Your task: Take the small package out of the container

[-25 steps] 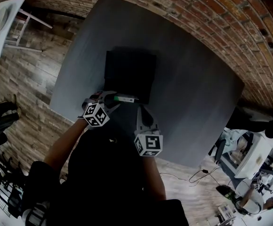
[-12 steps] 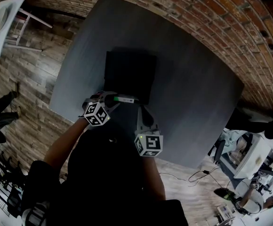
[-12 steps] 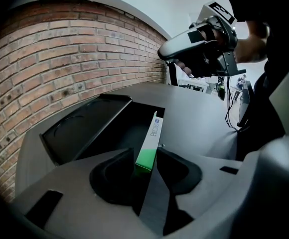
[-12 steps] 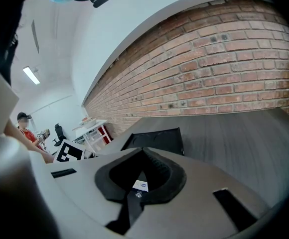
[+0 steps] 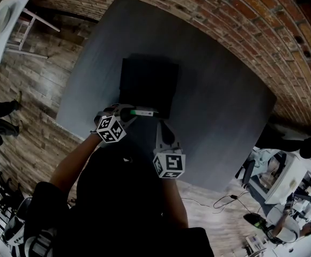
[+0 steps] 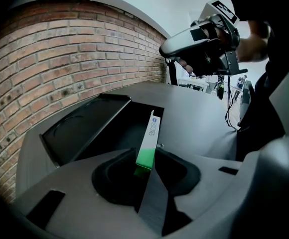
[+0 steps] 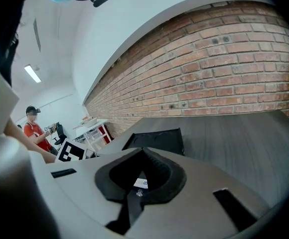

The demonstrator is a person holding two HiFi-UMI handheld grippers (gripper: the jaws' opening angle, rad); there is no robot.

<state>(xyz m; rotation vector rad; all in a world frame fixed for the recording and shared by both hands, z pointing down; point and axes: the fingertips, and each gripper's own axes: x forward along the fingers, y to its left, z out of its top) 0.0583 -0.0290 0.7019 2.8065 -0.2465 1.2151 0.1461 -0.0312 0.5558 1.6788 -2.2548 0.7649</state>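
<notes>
From here the brick wall (image 5: pixel 241 20) and the wooden floor (image 5: pixel 32 90) frame everything, with the grey counter (image 5: pixel 220 116) set between them. On the counter sits the black container (image 5: pixel 147 84), open at the top and dark inside, with its near edge closest to the person.

Both tools are at that near edge. In the left gripper view, the left tool (image 6: pixel 145 159) has its jaws closing on the green end of the small package (image 6: pixel 151 133). That end stands between the pads, and they look to be right against its sides. The right tool (image 5: pixel 160 126) is just beside it to the right, with its jaws together. In the right gripper view a sliver of the package's white end shows in the dark hollow between its pads, but I cannot tell whether it is pinched there.

The package is a thin white box with a green end and some blue print. It runs from the left tool across the container's near edge, slanted toward its near right corner. I cannot tell whether its far end rests on the rim.
</notes>
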